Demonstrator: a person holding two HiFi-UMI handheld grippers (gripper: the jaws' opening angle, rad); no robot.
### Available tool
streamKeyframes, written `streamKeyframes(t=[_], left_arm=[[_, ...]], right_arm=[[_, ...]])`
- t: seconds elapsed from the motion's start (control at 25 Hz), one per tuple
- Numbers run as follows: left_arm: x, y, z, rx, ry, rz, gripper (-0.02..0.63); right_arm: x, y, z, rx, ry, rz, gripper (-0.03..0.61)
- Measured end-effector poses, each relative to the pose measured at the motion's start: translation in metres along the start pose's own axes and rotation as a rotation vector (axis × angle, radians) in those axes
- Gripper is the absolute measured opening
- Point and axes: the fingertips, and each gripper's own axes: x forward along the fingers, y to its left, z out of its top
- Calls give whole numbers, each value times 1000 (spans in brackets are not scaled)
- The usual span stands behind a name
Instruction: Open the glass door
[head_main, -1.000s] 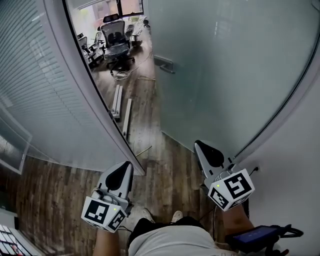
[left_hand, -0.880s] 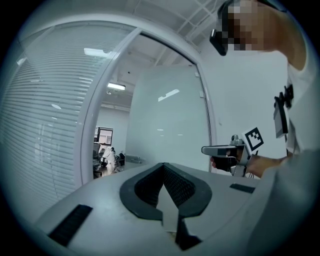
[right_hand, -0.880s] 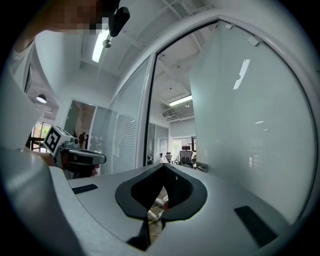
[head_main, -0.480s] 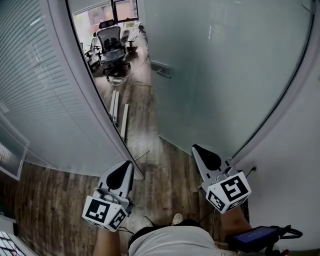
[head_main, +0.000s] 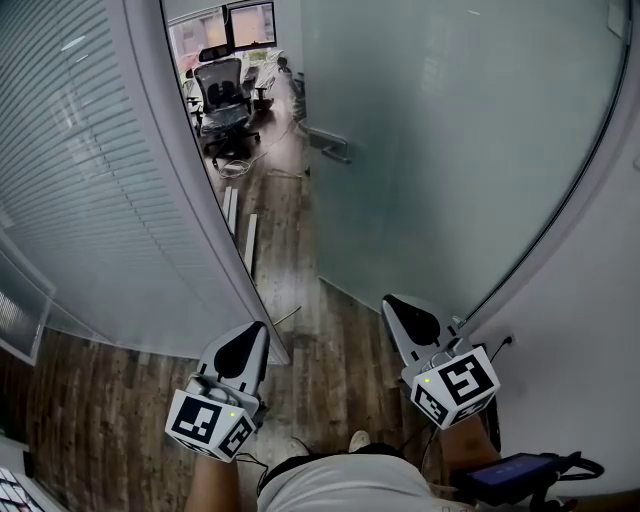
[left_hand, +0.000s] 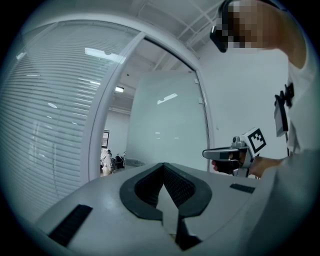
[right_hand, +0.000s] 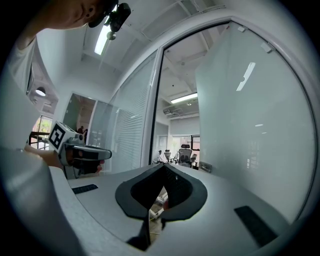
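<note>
To your far left stands the partition with slatted blinds, bounded by the white door frame. Just right of the frame's foot and near you, your left gripper points level at the doorway. Its jaws are closed tip to tip with nothing between them, and it touches nothing. Through the gap, far off, a black office chair stands on the wooden floor. Right of the gap is the frosted glass door. It is swung away from the frame and already stands well open, with its metal handle on its left edge, far from both tools. Your right gripper is held near the door's lower near corner but apart from it. Its jaws are also fully closed and empty. The plain white wall lies furthest right. Judged from this layout, the opening step is essentially complete and neither tool is working the door. If you want it wider, the next move calls for pressing the closed right gripper flat against the leaf near its free edge, pushing away from you. No brand, label or legible writing appears. The marker cube on each gripper bears only black-and-white square patterns.
</note>
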Motion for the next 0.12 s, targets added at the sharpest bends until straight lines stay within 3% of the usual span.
streamKeyframes(t=[0.12], left_arm=[[-4,3,-4,2,-1,-7,0]], right_arm=[[3,6,-3,-6,7,-5,0]])
